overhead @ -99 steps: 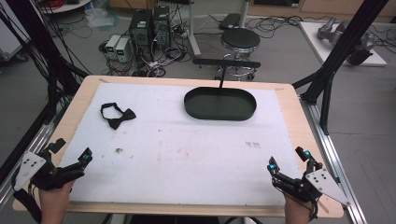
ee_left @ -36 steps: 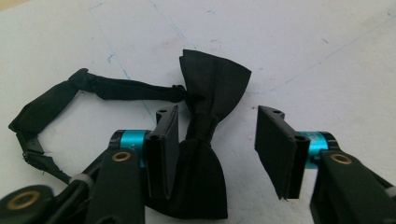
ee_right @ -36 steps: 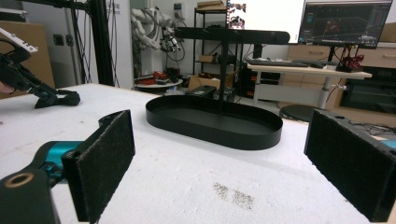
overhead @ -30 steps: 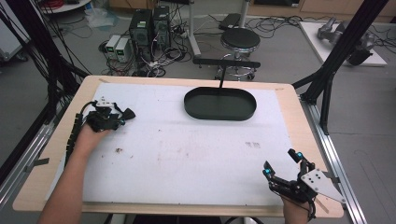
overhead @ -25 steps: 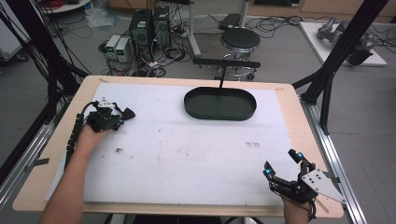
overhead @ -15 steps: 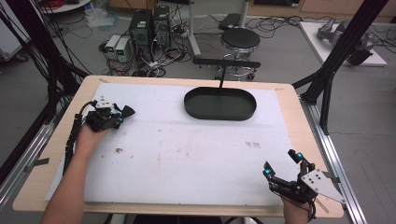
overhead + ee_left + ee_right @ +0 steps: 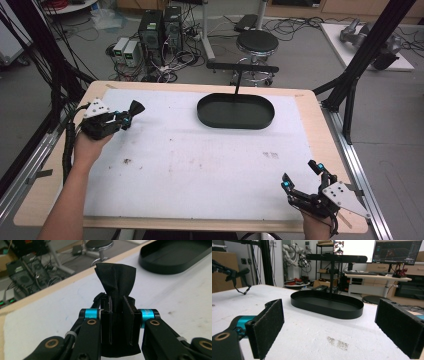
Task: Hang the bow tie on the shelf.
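Black bow tie clamped in left gripper, right gripper spread apart

Left gripper is out over the far-left part of the tabletop, forearm reaching in from the bottom edge, grey plate on top, jaws pinched tight on a black piece of cloth that sticks out past the tips. Right gripper sits low at the near-right corner, hand barely in at the bottom edge. Its jaws are spread wide with nothing between them, padded faces pointing toward the far side.
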`<state>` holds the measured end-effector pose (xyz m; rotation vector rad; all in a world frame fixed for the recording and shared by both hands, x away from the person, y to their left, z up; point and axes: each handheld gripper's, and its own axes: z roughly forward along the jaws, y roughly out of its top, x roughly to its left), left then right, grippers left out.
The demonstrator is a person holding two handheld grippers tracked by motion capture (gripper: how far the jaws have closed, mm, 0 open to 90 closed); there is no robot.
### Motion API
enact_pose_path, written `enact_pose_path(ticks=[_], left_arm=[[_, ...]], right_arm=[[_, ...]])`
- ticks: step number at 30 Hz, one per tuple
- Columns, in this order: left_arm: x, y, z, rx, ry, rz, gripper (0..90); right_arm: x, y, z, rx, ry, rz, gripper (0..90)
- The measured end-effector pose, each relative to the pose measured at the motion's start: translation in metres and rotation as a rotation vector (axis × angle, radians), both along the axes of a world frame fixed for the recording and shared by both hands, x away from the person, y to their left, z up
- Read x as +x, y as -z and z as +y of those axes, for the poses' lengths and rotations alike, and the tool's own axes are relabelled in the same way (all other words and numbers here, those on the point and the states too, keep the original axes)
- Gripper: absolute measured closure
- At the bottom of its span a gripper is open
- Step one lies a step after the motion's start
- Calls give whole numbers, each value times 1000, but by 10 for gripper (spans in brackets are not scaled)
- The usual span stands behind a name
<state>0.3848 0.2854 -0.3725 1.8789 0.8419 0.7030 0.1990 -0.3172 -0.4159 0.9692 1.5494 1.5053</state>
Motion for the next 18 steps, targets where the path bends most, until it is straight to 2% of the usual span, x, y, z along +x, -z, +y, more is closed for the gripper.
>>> enact_pose_path(ticks=[3,4,5,7,8,10,16,17,18], left_arm=[[-6,-10,-5,-26,40,-26,778],[-10,-17,-10,-45,72,-49,778],[-10,-17,-10,-45,72,-49,779],[-14,-27,-18,-61,102,-73,779],[-16,-36,-27,-80,136,-99,780],[-18,-41,-32,-86,151,-110,780],[-20,-71,-66,-135,266,-165,780],[-19,-80,-78,-149,299,-177,780],[-19,-80,-78,-149,299,-177,781]], right_arm=[[0,0,1,-1,-2,-1,77],[0,0,1,-2,-3,-1,77],[1,1,1,-4,-3,-1,77],[1,1,1,-2,-4,1,77],[0,1,1,-1,-4,2,77],[0,0,1,0,-3,-1,77],[0,0,1,1,-7,-5,77],[0,0,1,0,-8,0,77],[0,0,1,0,-8,0,77]])
